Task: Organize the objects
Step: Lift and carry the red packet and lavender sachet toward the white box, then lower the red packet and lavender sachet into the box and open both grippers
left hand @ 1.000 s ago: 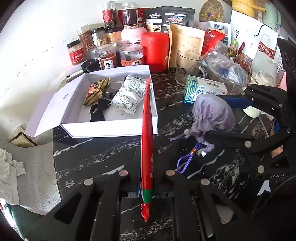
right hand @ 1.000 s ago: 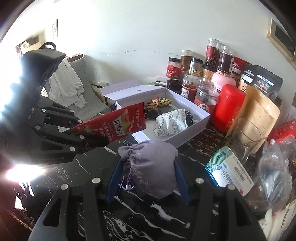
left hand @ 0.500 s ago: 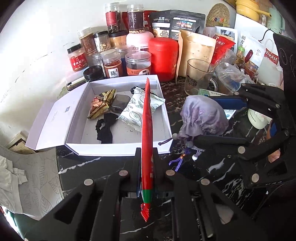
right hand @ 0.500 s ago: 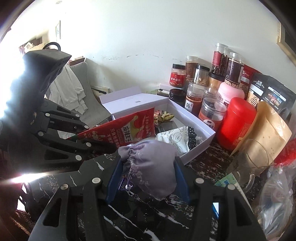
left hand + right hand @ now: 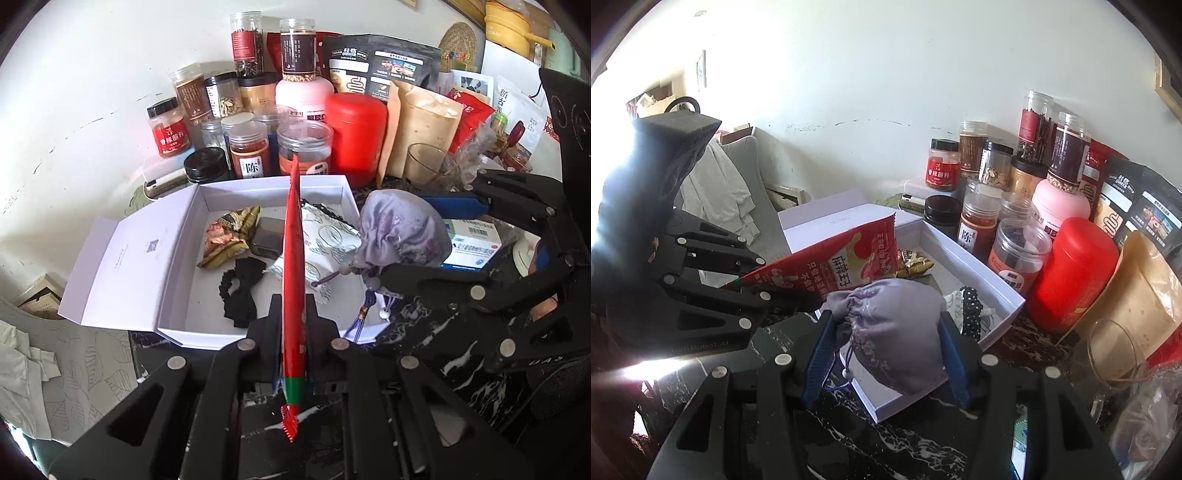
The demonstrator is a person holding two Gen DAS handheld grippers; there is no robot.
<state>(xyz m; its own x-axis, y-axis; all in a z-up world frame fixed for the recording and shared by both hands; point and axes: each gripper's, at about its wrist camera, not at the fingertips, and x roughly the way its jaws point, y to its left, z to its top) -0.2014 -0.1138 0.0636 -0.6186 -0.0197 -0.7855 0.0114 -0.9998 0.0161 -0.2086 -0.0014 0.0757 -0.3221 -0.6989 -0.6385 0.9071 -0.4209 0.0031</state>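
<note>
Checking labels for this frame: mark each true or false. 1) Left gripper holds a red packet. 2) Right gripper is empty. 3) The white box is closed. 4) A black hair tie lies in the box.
1) True: the left gripper is shut on the red packet.
2) False: the right gripper clamps a lilac drawstring pouch.
3) False: the white box is open, lid folded out.
4) True: the black hair tie lies inside.

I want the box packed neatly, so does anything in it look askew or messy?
Yes: inside the white box, the patterned white packet lies crooked and the black hair tie is crumpled. Nothing looks spilled or damaged.
</note>
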